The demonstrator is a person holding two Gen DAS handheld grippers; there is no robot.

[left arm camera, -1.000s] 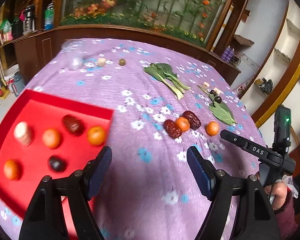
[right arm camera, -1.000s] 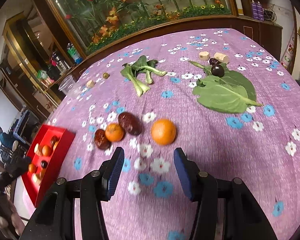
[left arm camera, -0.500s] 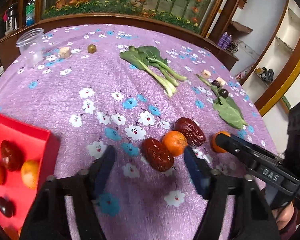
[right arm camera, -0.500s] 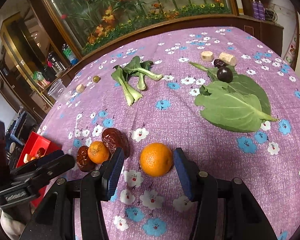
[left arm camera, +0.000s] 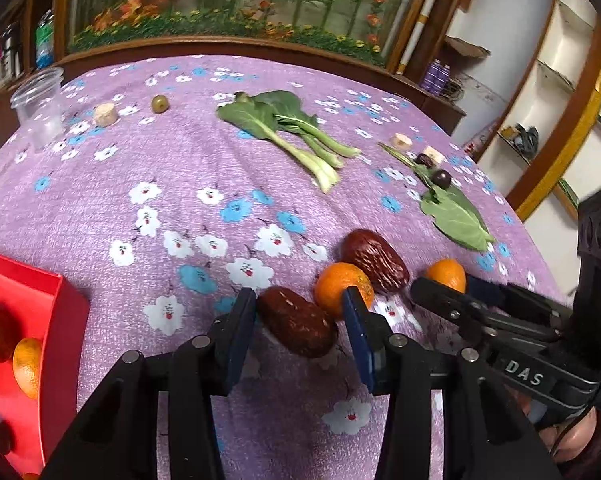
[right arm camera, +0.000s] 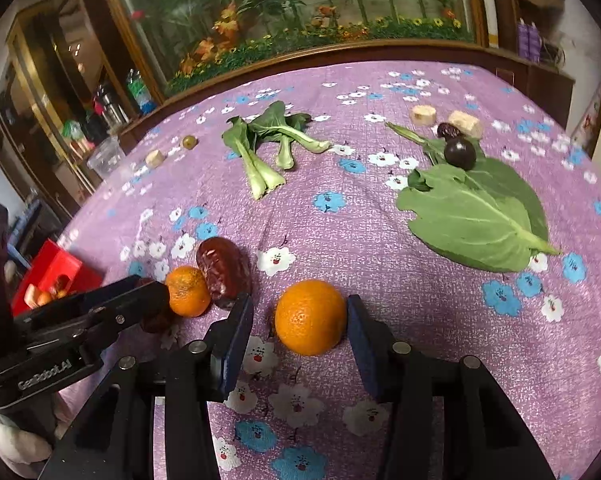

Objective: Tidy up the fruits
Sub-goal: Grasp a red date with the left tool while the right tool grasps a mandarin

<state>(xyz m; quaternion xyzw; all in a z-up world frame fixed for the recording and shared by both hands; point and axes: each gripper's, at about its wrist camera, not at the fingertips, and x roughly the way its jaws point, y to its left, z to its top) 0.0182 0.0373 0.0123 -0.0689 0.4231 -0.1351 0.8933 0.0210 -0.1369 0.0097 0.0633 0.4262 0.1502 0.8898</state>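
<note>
Moved forward from the red tray (left arm camera: 66,312): left gripper (left arm camera: 300,320) now open around the date (left arm camera: 296,326), right gripper (right arm camera: 298,322) open around the orange (right arm camera: 310,316). Close gently, centred, avoiding the neighbouring mandarin (left arm camera: 340,290).

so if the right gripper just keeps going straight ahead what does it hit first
The orange. It sits on the cloth between the right gripper's open fingers, so going on would bring it against the gripper's body. How much room is left is hard to judge.
</note>
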